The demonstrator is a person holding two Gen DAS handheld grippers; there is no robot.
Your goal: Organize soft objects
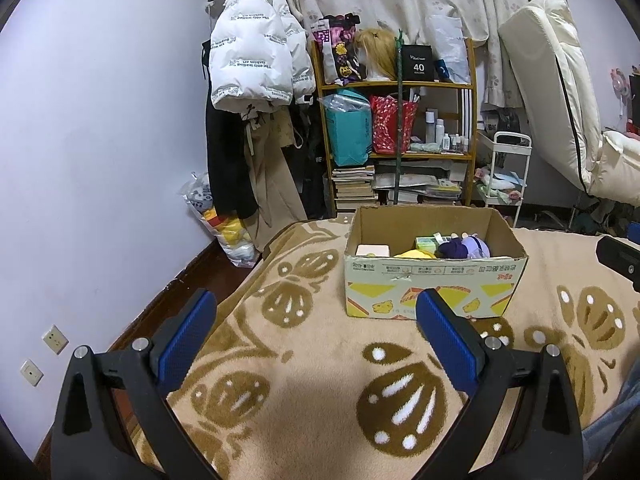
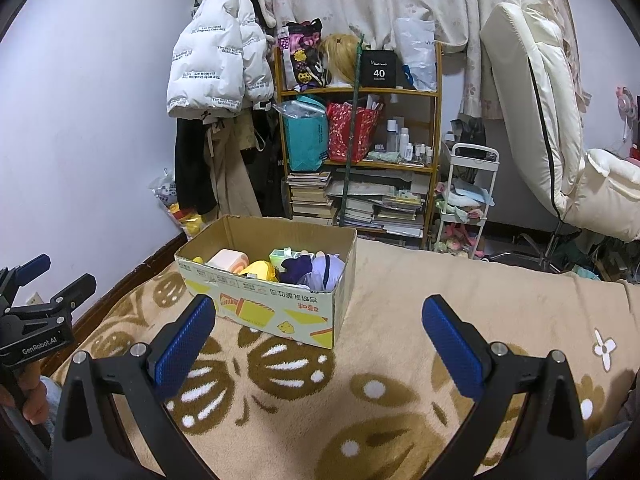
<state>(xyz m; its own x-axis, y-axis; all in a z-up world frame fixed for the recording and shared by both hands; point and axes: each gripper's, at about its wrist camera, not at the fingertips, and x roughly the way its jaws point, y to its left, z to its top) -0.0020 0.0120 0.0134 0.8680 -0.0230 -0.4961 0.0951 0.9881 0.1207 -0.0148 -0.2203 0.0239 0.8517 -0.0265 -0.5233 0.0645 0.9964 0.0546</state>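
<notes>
Above the blanket (image 1: pixel 320 360), both the left gripper (image 1: pixel 316 312) and right gripper (image 2: pixel 318 320) hover level, fingers wide apart, empty.

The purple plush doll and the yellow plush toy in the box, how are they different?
The purple plush doll is dark and pale purple; the yellow plush toy is plain bright yellow. The purple one lies at the box's right end, the yellow one nearer the middle. Both sit inside the cardboard box.

A bed (image 2: pixel 400 312) covered by a beige blanket (image 1: pixel 320 352) with brown leaf-like patterns carries one open cardboard box (image 2: pixel 280 312), standing upright near the far edge, with soft toys (image 2: pixel 316 270) and small packages inside it.
</notes>
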